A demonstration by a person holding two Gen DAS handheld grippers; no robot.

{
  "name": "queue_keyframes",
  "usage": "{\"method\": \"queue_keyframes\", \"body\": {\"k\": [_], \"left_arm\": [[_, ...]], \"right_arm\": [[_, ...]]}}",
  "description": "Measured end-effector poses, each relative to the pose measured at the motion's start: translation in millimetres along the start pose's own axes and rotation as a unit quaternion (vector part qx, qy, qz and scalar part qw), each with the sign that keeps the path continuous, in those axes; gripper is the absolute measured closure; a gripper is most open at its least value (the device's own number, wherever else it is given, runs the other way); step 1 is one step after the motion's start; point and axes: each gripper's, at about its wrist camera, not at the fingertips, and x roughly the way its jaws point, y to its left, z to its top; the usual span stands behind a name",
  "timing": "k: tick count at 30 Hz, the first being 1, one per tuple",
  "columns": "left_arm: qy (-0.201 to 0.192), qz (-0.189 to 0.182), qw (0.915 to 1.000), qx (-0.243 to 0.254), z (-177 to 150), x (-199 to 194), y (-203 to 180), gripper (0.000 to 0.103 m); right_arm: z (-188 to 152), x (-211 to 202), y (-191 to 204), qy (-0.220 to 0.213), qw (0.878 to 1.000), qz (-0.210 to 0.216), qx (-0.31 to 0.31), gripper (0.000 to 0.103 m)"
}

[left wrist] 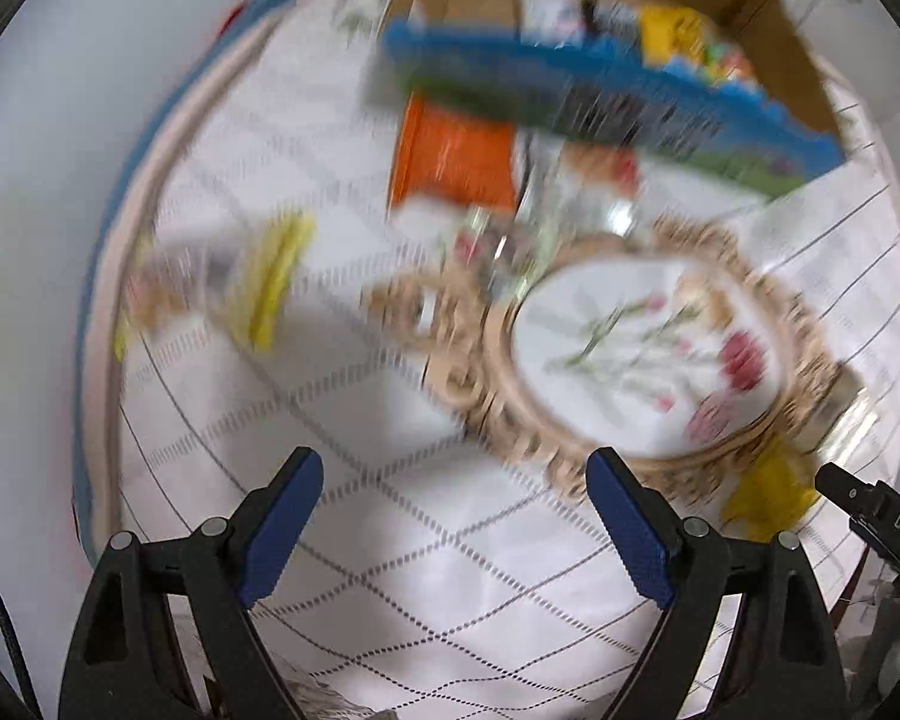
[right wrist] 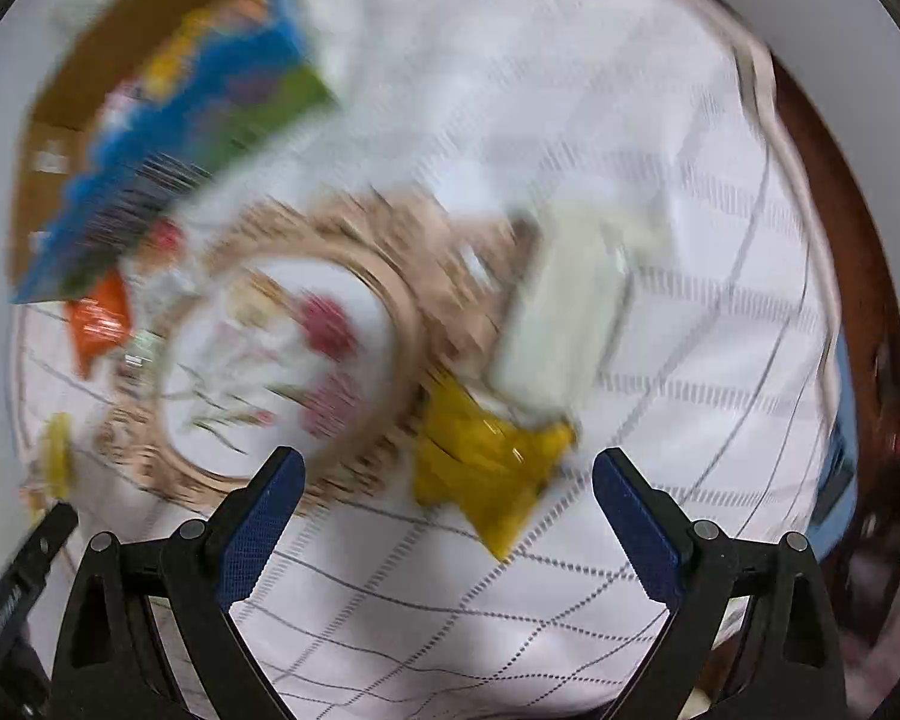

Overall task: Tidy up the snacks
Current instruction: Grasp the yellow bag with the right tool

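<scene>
Two grippers point straight down over a round table covered by a white quilted cloth [left wrist: 390, 540], and both views are smeared by motion blur. Nearest in the left wrist view, the left gripper [left wrist: 455, 516] has its blue-padded jaws spread wide with only bare cloth between them; the black tip of the other tool shows at the right edge of that view. Likewise the right gripper [right wrist: 447, 510] hangs with jaws wide apart and nothing clamped, a yellow snack packet [right wrist: 480, 468] lying on the cloth just beyond the gap. Touching the far side of that packet sits a pale, whitish packet [right wrist: 564, 312]. Left of these rests a round woven tray [left wrist: 648, 354] with a floral centre, its rim pale and looped. Farther left on the cloth, apart from the tray, lies a small yellow-edged packet [left wrist: 270, 282]. Beyond the tray an orange packet [left wrist: 456, 162] and some clear wrappers lie together. Farthest away, a cardboard box [left wrist: 774, 18] holds colourful snacks, and a large blue and green bag [left wrist: 600, 108] leans across its near edge.
</scene>
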Motion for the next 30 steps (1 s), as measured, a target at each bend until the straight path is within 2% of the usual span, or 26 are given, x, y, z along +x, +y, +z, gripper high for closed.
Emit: {"method": "queue_keyframes", "body": {"k": [6,12,13,14,17,21,25,28,30], "left_arm": [[0.027,0.015,0.9992,-0.027,-22.2,37.4,14.4,0.013],[0.014,0.024,0.9974,-0.066,-17.3,31.2,38.2,0.013],[0.009,0.026,0.9967,-0.077,-13.2,24.9,45.9,0.013],[0.007,0.023,0.9959,-0.087,-9.4,20.1,52.9,0.013],[0.007,0.006,0.9909,-0.134,2.8,5.6,78.8,0.013],[0.024,-0.035,0.973,-0.227,22.7,-6.5,126.5,0.013],[0.055,-0.08,0.9414,-0.323,39.2,4.0,165.5,0.013],[0.069,-0.09,0.9265,-0.359,54.4,17.2,179.8,0.013],[0.077,-0.093,0.9209,-0.371,66.3,26.9,184.2,0.013]], "right_arm": [[-13.2,62.4,-25.4,0.044,0.998,-0.005,0.04,0.004],[-16.5,86.4,-23.7,0.047,0.998,-0.006,0.049,0.005],[-17.2,87.0,-19.9,0.042,0.998,-0.004,0.043,0.015],[-17.4,86.4,-16.8,0.041,0.998,-0.004,0.037,0.033],[-18.9,83.1,-5.6,0.043,0.999,0.008,0.023,0.035],[-24.0,77.2,23.3,0.045,0.999,0.026,-0.003,0.036],[-29.8,77.8,56.9,0.052,0.997,0.045,-0.023,0.036],[-32.2,80.3,82.4,0.058,0.996,0.056,-0.033,0.036],[-32.6,81.8,100.0,0.062,0.995,0.061,-0.041,0.036]]}}
